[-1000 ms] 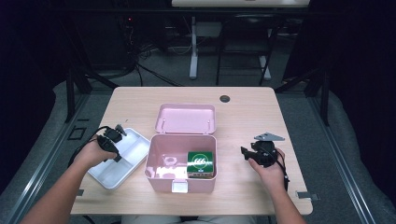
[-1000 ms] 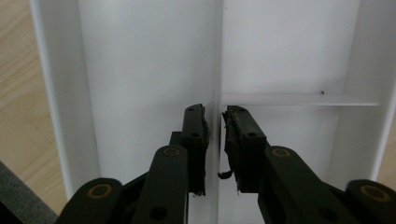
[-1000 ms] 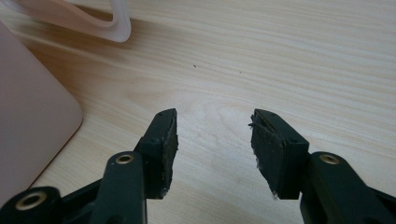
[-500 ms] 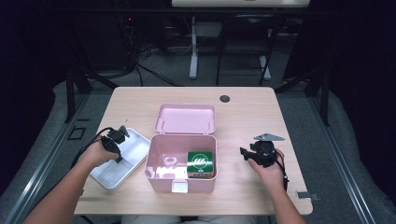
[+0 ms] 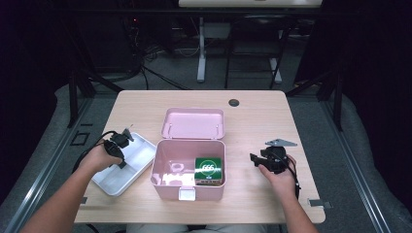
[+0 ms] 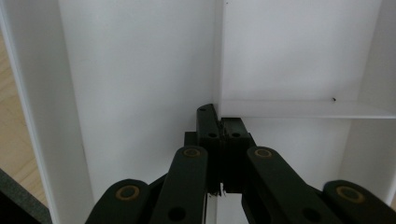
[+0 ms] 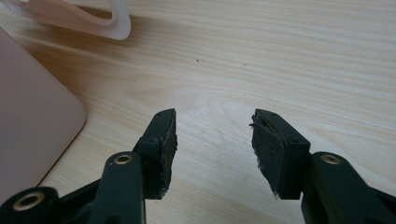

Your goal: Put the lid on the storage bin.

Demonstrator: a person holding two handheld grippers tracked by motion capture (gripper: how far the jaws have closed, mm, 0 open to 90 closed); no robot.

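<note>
left gripper view: left gripper (image 6: 219, 135) clamped on tray divider (image 6: 218, 56)

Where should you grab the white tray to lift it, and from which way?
Best on a thin upright wall. The tray is wide and flat, too broad for the jaws to span, but the divider inside and the rim are thin plates. Come straight down from above, one jaw on each side. The left gripper seems shut on the divider just like that.

Bare table (image 5: 262, 116) at upper and right frame allows passage; pink box (image 5: 188, 170) and white tray (image 5: 128, 162) obstruct centre-left.
</note>
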